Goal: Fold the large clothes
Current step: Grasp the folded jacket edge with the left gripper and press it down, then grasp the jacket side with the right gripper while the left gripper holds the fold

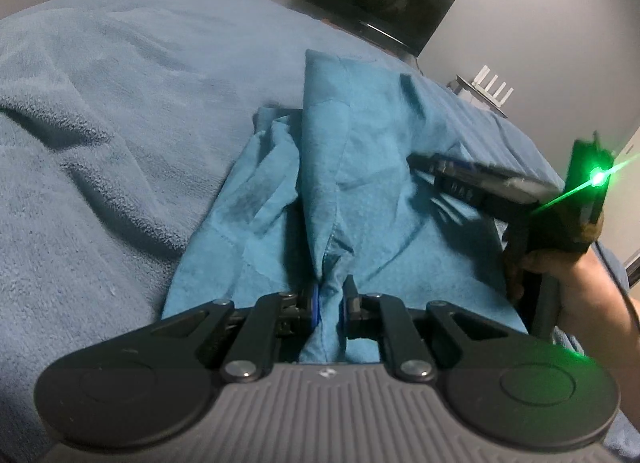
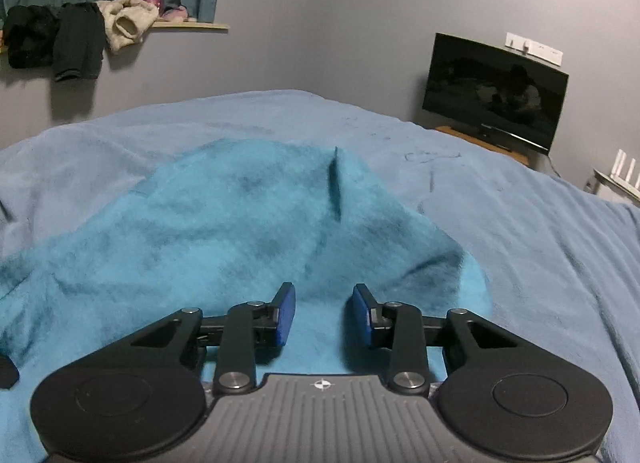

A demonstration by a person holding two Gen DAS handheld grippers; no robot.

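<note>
A teal garment (image 1: 360,167) lies bunched on the blue-blanketed bed (image 1: 120,103). My left gripper (image 1: 330,303) is shut on a pinched fold of the garment at its near edge, and the cloth runs up from the jaws in a ridge. My right gripper (image 2: 324,315) is open and empty, low over the garment (image 2: 224,223) near its right edge. It also shows in the left wrist view (image 1: 416,163), blurred, over the garment's right side, with a green light on its body.
A dark TV (image 2: 496,91) stands on a low stand past the bed's far right corner. A white router (image 2: 624,171) sits to its right. Clothes (image 2: 80,35) hang on a shelf by the curtain, far left.
</note>
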